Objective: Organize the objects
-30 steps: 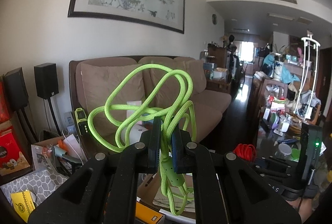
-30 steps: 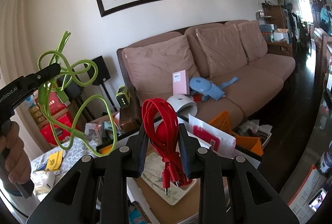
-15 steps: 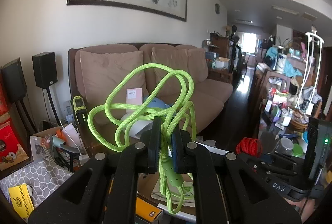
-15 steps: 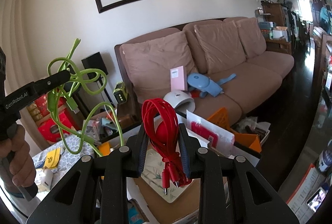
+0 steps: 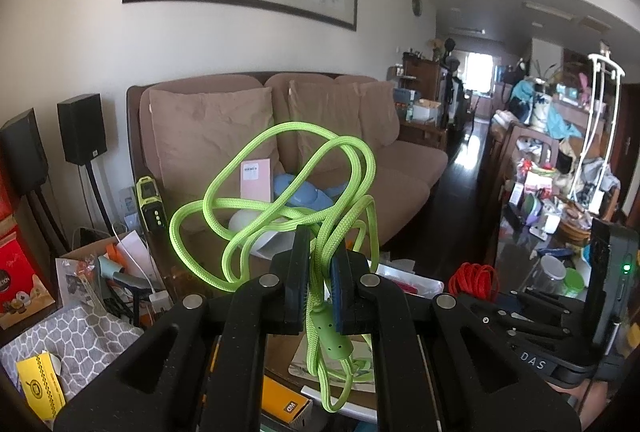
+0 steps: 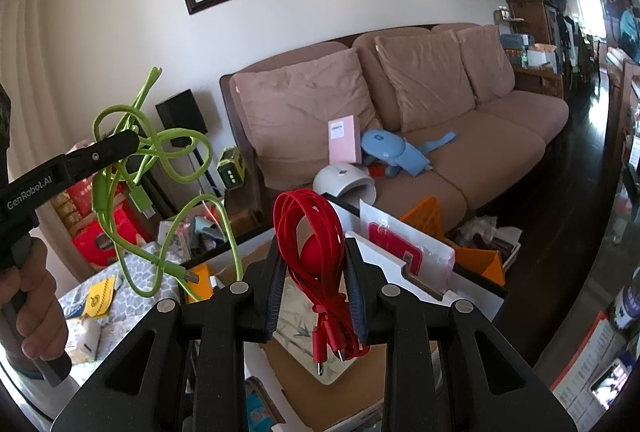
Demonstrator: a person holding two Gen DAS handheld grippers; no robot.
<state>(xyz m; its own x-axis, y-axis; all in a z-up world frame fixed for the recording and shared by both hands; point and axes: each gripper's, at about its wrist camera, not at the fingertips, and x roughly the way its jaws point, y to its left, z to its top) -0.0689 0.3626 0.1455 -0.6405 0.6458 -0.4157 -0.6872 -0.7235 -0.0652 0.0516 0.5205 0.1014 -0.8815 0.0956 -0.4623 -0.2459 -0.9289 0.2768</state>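
Note:
My left gripper [image 5: 319, 264] is shut on a tangled bright green braided cable [image 5: 280, 200], whose loops stand above the fingers while its ends hang below. In the right wrist view that same green cable [image 6: 160, 160] dangles from the left gripper [image 6: 128, 144] at the far left, held up by a hand [image 6: 36, 304]. My right gripper [image 6: 314, 272] is shut on a coiled red cable [image 6: 308, 224] with its plugs hanging underneath. The red cable [image 5: 474, 278] also shows at the right of the left wrist view. Both cables are held in the air above a cluttered table.
Below the grippers lie an open cardboard box [image 6: 360, 384] with a bamboo-print tile, a white paper bag [image 6: 408, 252] and an orange holder [image 6: 472, 256]. A brown sofa [image 6: 460, 112] carries a pink box, a blue device and a white dome. A grey patterned cloth [image 5: 76, 336] lies left.
The left gripper with the green cable has sunk a little and shifted toward the right gripper. The right gripper with the red cable has stayed put.

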